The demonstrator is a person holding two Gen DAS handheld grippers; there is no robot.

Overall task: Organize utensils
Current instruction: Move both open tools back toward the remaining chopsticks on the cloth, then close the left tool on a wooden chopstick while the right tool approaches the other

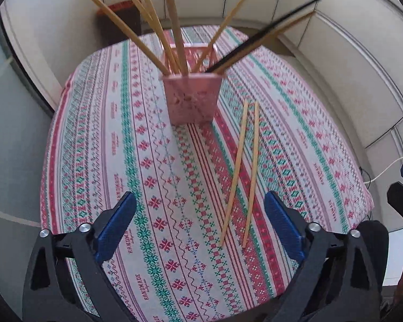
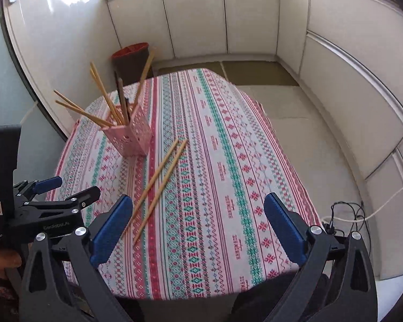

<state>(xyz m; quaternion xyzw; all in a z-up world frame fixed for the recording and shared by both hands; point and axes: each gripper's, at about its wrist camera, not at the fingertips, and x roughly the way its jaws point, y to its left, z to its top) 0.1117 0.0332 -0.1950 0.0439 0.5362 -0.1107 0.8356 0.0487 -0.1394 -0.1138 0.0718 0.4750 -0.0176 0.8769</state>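
- Chopsticks [image 1: 174, 24] stand fanned in a pink holder [image 1: 192, 98] ahead of the left gripper [image 1: 200, 225], whose jaws gape empty.
- Two loose chopsticks [image 2: 158, 185] lie beside the right gripper [image 2: 198, 228], likewise spread wide.

White cabinets [image 2: 223, 18], beige floor tiles [image 2: 295, 123], red-rimmed bin [image 2: 131, 53].

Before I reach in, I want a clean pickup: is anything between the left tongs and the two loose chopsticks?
Nothing visible. The left tongs hang open over bare tablecloth, and the two loose chopsticks lie flat just ahead, apart from the pink holder.
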